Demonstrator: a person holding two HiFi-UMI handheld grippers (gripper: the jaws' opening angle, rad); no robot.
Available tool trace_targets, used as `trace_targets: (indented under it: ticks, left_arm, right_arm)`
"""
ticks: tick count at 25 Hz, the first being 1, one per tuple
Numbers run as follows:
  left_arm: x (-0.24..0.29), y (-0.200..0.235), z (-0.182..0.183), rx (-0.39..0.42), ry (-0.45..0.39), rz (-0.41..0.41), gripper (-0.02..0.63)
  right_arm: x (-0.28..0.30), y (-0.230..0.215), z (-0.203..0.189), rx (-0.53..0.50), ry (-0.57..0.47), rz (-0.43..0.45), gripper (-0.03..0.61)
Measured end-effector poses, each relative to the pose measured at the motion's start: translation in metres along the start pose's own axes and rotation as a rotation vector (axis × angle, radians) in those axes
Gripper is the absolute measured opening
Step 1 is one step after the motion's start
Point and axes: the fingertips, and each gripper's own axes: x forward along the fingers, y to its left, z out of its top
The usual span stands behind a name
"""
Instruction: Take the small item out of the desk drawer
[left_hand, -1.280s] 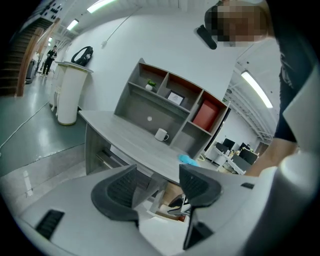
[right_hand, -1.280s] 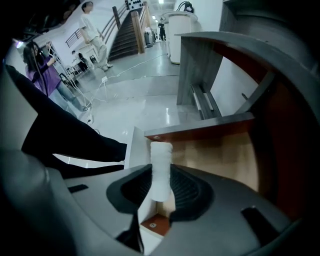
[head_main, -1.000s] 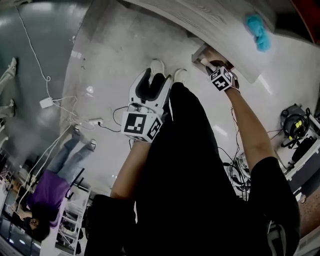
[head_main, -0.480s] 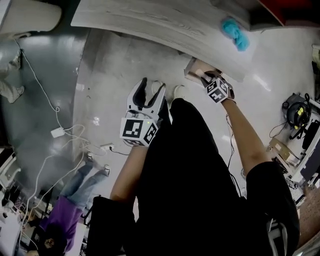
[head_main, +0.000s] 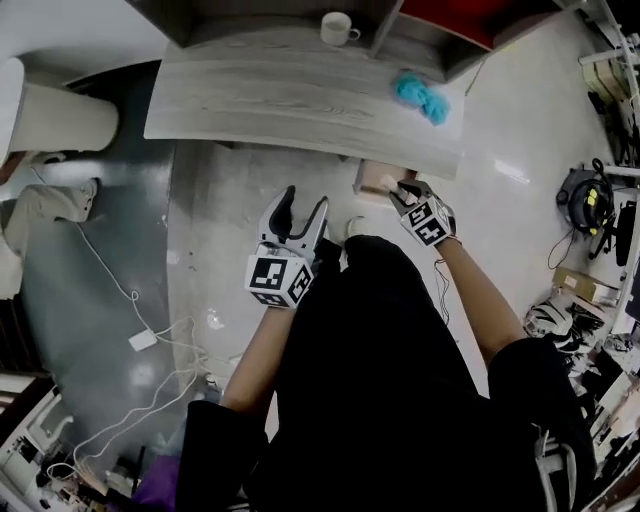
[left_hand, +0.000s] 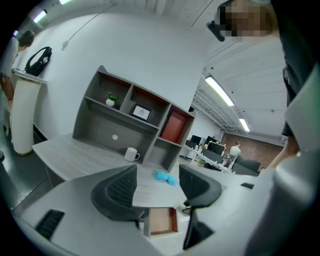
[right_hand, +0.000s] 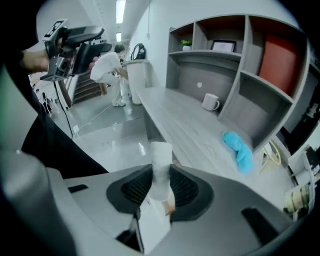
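Now our desk (head_main: 280, 100) stretches ahead of both pairs of fingers; its drawer (head_main: 372, 180) stands open, just beyond the tips of the right gripper (head_main: 403, 190); the left gripper (head_main: 295, 212) hangs well left of that drawer, its fingers (left_hand: 117, 187) spread apart with nothing between them; a blue cloth (head_main: 421, 97) lies on the desk ahead of the right fingers, and a mug (head_main: 338, 28) sits farther back; our right fingers (right_hand: 137, 187) clamp the small white item (right_hand: 161, 160), which stands upright between them, out of the drawer.
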Motion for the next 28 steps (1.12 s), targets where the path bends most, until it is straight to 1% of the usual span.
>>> trace_targets:
  ticks: [3, 4, 7, 8, 13, 17, 21, 25, 28]
  left_arm:
    - [0.008, -0.008, 0.011, 0.032, 0.002, -0.057, 0.242]
    - [0.011, -0.010, 0.013, 0.028, 0.001, -0.078, 0.242]
    - [0.019, -0.016, 0.027, -0.031, -0.016, -0.134, 0.242]
    - [0.020, -0.018, 0.033, -0.036, -0.024, -0.146, 0.242]
    - [0.035, -0.037, 0.059, 0.021, -0.041, -0.200, 0.242]
    - [0.049, -0.066, 0.064, 0.031, -0.042, -0.235, 0.242]
    - [0.063, -0.091, 0.068, 0.043, -0.030, -0.264, 0.242]
    - [0.076, -0.111, 0.073, 0.042, -0.033, -0.307, 0.242]
    - [0.087, -0.127, 0.079, 0.049, -0.050, -0.318, 0.242]
  right_arm:
    - [-0.025, -0.001, 0.018, 0.063, -0.067, -0.027, 0.110]
    - [-0.034, -0.002, 0.025, 0.080, -0.091, -0.048, 0.110]
    - [-0.063, -0.009, 0.045, 0.139, -0.175, -0.114, 0.110]
    - [-0.073, -0.011, 0.051, 0.160, -0.201, -0.134, 0.110]
    - [-0.119, -0.023, 0.072, 0.263, -0.327, -0.212, 0.110]
    - [-0.163, -0.038, 0.065, 0.315, -0.393, -0.269, 0.110]
    - [-0.203, -0.053, 0.060, 0.396, -0.462, -0.296, 0.110]
    - [-0.240, -0.075, 0.066, 0.436, -0.540, -0.359, 0.110]
    - [-0.266, -0.093, 0.071, 0.454, -0.596, -0.400, 0.110]
